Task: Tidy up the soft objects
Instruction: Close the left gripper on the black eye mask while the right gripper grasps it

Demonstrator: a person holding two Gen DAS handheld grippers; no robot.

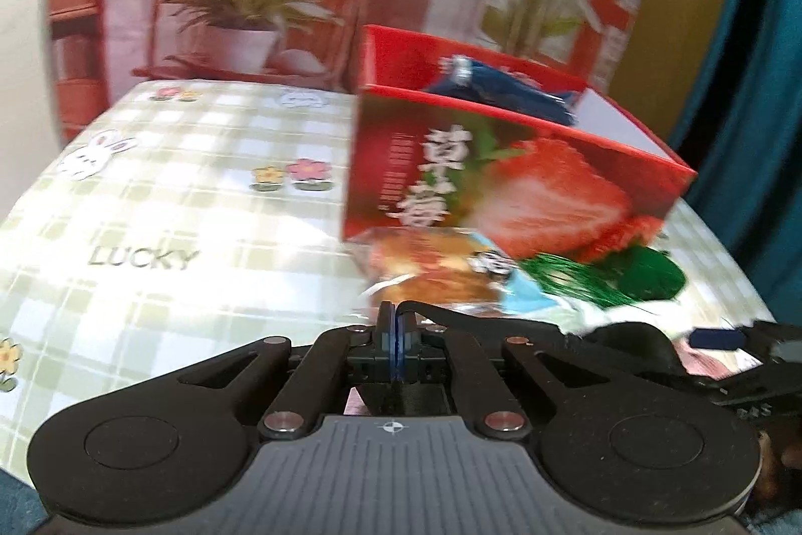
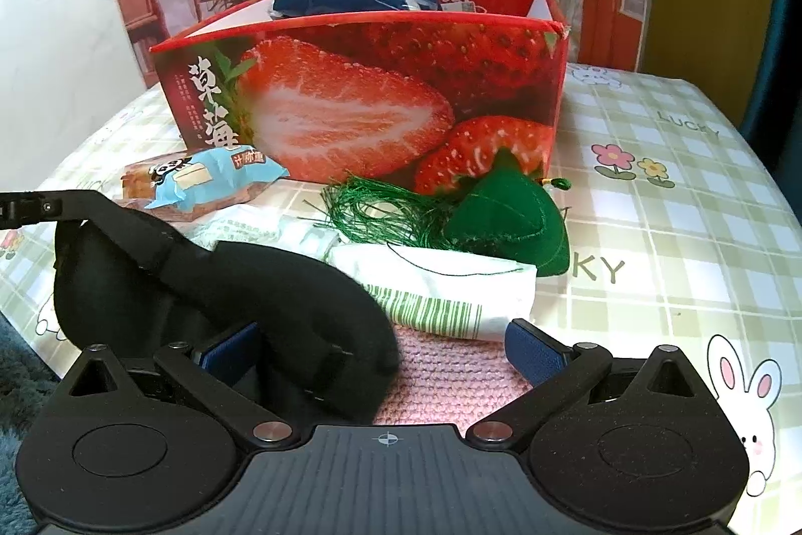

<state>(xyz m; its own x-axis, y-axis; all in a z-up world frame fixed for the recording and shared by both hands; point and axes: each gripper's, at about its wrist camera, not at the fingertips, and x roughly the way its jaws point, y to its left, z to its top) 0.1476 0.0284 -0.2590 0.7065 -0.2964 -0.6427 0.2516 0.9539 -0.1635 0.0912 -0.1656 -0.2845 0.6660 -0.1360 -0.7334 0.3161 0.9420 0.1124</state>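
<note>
Right gripper: the right gripper [image 2: 381,347] has its fingers spread wide and grips nothing.
Pink knitted cloth: the pink knitted cloth [image 2: 441,377] lies flat on the tabletop [image 2: 676,234] between those fingers, not yet put away.
Eye mask: the black eye mask [image 2: 225,284] rests partly on the pink cloth, in the mouth of the right gripper and spreading to its 10 o'clock, close to its left pad; I cannot tell whether they touch.
Strap: the mask's strap [image 2: 125,214] runs off to 10 o'clock, towards the left gripper.
Left gripper: the left gripper [image 1: 396,329] is clamped together on the thin end of that strap, so I judge the mask is the item in hand.
Tissue pack: a white and green tissue pack [image 2: 441,284] lies at 12 o'clock, just beyond the cloth.
Green pouch: a stuffed green pouch [image 2: 506,224] with a tassel sits at 1 o'clock, against the box front.
Snack pack: a blue-wrapped snack pack [image 2: 200,184] lies at 11 o'clock, near the box.
Box: the red strawberry box [image 2: 376,83] stands open at 12 o'clock, beyond all of these.
Done: a blue packet [image 2: 351,1] shows inside the box; nothing else can be seen in it.
Left: mask, cloth, tissues, pouch and snack are outside it, so the task looks early.
</note>
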